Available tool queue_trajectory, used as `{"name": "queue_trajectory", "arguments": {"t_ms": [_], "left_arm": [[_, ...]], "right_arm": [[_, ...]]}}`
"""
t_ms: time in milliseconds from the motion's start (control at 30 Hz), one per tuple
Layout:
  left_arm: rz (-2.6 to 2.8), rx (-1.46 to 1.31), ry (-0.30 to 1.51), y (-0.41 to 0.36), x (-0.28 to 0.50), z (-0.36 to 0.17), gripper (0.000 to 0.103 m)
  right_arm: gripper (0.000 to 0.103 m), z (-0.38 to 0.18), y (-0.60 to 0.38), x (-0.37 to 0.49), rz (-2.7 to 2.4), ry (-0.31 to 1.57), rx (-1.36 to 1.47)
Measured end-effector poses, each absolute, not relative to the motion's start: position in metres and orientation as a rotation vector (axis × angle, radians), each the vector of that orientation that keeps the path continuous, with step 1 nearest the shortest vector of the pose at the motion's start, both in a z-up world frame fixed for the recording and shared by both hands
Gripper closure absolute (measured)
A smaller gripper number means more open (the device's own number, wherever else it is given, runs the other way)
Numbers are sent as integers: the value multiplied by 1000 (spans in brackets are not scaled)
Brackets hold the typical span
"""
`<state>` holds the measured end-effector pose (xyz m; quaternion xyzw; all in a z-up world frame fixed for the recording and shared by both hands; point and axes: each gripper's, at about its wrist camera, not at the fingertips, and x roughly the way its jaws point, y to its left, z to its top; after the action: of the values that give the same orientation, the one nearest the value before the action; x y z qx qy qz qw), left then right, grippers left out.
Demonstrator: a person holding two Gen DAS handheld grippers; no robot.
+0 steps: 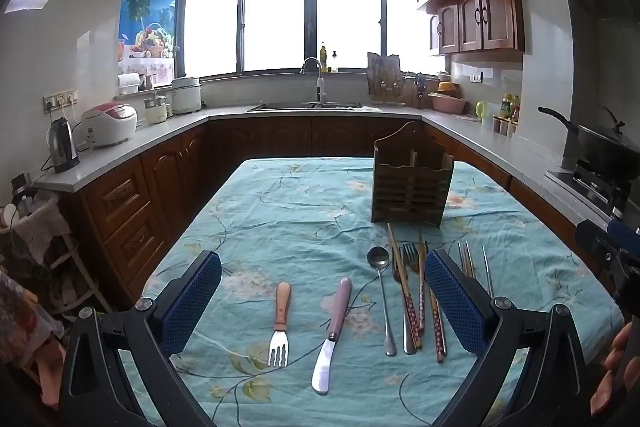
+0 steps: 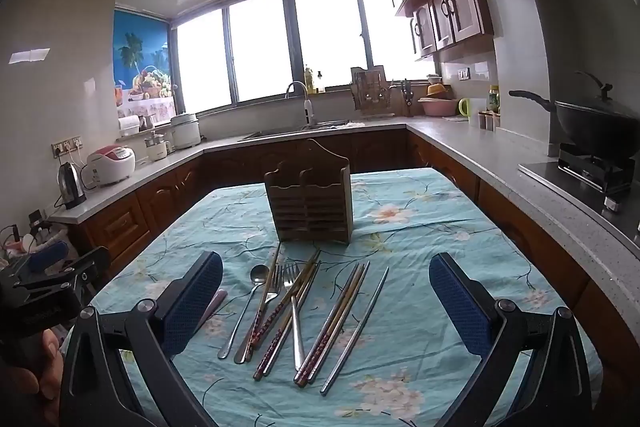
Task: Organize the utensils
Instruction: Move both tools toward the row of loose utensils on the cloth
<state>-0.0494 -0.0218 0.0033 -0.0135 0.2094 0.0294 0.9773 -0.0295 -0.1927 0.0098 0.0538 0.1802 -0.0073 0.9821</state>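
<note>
A slatted wooden utensil holder (image 1: 412, 183) (image 2: 310, 207) stands upright at the far end of the table. Before it lie a wooden-handled fork (image 1: 280, 323), a pink-handled butter knife (image 1: 332, 331), a steel spoon (image 1: 382, 299) (image 2: 244, 311), steel forks (image 2: 294, 311) and several patterned chopsticks (image 1: 412, 303) (image 2: 332, 327). My left gripper (image 1: 322, 297) hovers open above the fork and knife. Over the chopsticks and forks my right gripper (image 2: 326, 297) hangs open too. Nothing sits between either pair of fingers.
The table wears a teal floral cloth (image 1: 288, 211) (image 2: 420, 227). An L-shaped counter (image 1: 160, 135) rings it with a kettle (image 1: 62, 145), rice cookers and a sink (image 1: 308, 105). A wok (image 2: 596, 123) rests on the stove at right. The other gripper shows at each frame's edge.
</note>
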Motion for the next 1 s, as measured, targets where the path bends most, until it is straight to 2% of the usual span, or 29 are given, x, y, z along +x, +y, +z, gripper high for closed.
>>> {"name": "queue_trajectory", "arguments": {"t_ms": [500, 900, 1000], "left_arm": [[5, -57, 531, -18, -14, -2, 1], [-110, -106, 730, -13, 71, -8, 1], [-121, -112, 749, -13, 92, -9, 4]], "right_arm": [[0, -2, -203, -15, -13, 437, 146], [0, -20, -231, 29, -22, 529, 207], [1, -27, -238, 44, -41, 572, 225]]}}
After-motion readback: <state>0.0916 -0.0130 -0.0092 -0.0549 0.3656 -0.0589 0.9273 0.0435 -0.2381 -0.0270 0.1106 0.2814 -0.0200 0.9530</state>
